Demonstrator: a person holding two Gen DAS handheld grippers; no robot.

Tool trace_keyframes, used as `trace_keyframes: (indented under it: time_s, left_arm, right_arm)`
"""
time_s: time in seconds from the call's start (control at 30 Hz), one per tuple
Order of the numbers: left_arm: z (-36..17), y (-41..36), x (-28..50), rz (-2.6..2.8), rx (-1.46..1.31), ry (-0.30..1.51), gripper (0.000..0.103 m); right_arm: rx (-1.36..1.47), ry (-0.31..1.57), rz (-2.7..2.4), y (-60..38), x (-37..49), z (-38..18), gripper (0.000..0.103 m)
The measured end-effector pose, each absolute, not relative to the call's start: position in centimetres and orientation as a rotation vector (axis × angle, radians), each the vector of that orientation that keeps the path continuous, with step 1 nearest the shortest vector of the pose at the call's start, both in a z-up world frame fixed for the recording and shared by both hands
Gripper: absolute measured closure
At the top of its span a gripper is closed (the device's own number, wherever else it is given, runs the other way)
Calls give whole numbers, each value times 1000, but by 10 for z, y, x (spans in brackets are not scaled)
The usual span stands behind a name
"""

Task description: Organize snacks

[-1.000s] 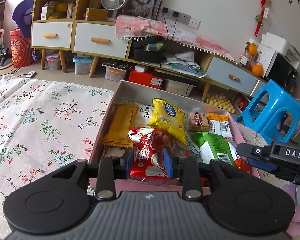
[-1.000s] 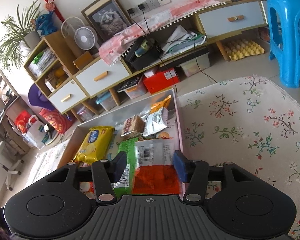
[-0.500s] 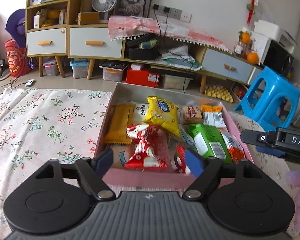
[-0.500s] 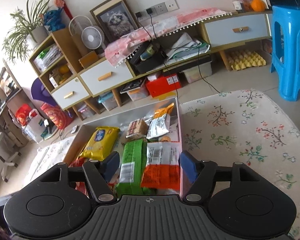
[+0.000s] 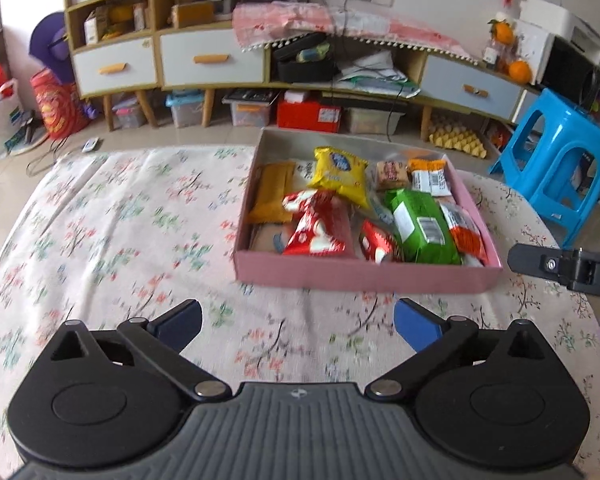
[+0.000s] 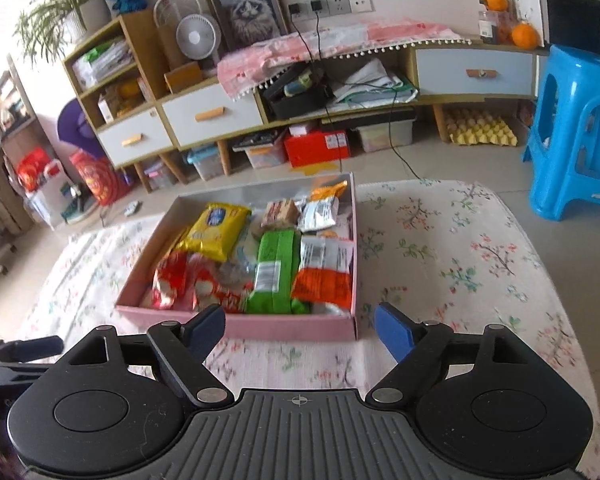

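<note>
A pink box (image 5: 364, 274) (image 6: 292, 326) full of snack packets sits on the floral tablecloth. Inside lie a red-and-white packet (image 5: 318, 226) (image 6: 188, 284), a yellow packet (image 5: 342, 170) (image 6: 216, 230), a green packet (image 5: 420, 226) (image 6: 276, 268), an orange-and-white packet (image 5: 462, 226) (image 6: 324, 270) and several smaller ones. My left gripper (image 5: 296, 322) is open and empty, hovering over the cloth short of the box's near wall. My right gripper (image 6: 300, 326) is open and empty, just short of the box's near wall; it also shows at the right edge of the left wrist view (image 5: 564, 266).
The floral tablecloth (image 5: 112, 240) (image 6: 460, 260) stretches left and right of the box. A blue plastic stool (image 5: 556, 172) (image 6: 576, 128) stands on the floor to the right. A long low cabinet (image 5: 212, 64) (image 6: 204, 116) with drawers lines the far wall.
The left gripper let go of the red-and-white packet in the box and opened wide. Both grippers pulled back from over the box to the cloth in front of it.
</note>
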State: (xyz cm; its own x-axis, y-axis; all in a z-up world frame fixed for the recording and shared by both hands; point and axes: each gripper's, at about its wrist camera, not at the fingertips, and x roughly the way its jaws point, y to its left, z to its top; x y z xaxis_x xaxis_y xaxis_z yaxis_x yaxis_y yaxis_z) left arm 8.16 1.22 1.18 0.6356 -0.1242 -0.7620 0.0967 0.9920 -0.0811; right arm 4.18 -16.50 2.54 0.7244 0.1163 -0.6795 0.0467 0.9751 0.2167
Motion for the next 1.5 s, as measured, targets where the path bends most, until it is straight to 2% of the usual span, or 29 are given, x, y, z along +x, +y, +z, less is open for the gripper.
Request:
trace_keyframes:
  time_s: [0.23,0.3,1.5]
  left_arm:
    - [12,15,63,-81,-59,950,0]
    - [10,16,61,-74,-70,962,0]
    - [9,1,40,-18,41,950,0]
  right_arm:
    - [185,857,-2,-149,18,21,18]
    - [181,876,-8,-147,15,17,12]
    - [133,904,-69,-139,6,10,11]
